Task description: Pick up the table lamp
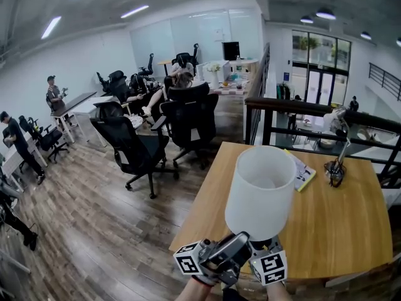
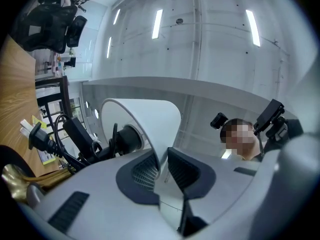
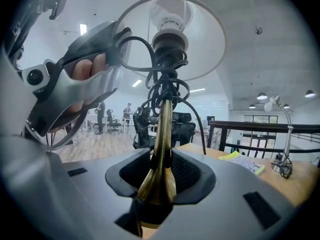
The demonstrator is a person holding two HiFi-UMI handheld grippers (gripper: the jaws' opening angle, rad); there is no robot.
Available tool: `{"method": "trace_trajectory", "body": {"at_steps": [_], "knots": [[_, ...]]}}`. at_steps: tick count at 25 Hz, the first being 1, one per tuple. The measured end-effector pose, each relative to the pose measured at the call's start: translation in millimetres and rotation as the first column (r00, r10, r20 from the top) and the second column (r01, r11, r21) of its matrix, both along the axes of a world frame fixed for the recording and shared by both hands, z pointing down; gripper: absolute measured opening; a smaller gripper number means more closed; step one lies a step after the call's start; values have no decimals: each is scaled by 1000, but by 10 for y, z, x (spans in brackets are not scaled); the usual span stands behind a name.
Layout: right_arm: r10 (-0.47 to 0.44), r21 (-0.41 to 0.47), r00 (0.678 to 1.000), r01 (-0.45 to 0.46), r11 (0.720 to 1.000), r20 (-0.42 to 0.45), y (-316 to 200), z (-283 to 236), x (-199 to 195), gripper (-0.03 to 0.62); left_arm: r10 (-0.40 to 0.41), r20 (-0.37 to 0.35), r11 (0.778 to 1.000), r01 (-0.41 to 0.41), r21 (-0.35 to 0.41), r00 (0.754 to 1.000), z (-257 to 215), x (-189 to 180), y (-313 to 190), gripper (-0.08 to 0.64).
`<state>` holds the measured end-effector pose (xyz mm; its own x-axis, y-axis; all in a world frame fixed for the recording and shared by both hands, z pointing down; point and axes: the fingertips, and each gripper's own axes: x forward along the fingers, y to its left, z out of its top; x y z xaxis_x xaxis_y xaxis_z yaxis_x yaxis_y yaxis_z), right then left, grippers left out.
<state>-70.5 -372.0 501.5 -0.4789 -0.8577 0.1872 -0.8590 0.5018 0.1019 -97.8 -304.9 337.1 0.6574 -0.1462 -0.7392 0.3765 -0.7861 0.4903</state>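
The table lamp has a white shade (image 1: pixel 260 193), a brass stem (image 3: pixel 161 134) and a black cord (image 3: pixel 167 86) wound under its socket. It hangs over the near edge of the wooden table (image 1: pixel 341 231). My left gripper (image 2: pixel 162 171) is shut on the shade's lower rim (image 2: pixel 145 124), which runs between its pads. My right gripper (image 3: pixel 161 170) is shut on the flared lower part of the brass stem. In the head view both grippers (image 1: pixel 225 253) (image 1: pixel 269 267) sit just under the shade, fingertips hidden by it. The left gripper (image 3: pixel 75 79) and the hand holding it also show in the right gripper view.
A slim desk lamp (image 1: pixel 338 152) stands at the table's far right, next to a yellow-edged booklet (image 1: pixel 302 175). A black railing (image 1: pixel 313 108) runs behind the table. Office chairs (image 1: pixel 141 149) and several people are on the wood floor to the left.
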Motion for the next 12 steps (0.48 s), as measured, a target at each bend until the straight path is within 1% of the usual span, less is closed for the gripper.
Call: {"method": "trace_trajectory", "body": {"at_steps": [4, 12], "knots": [[-12, 10, 1000, 12, 1000, 0, 50, -77, 11, 140, -14, 6, 1000, 14, 2, 1000, -76, 26, 56, 58], [-21, 11, 1000, 21, 1000, 15, 371, -138, 29, 138, -30, 7, 1000, 30, -3, 1000, -113, 51, 380, 58]]}}
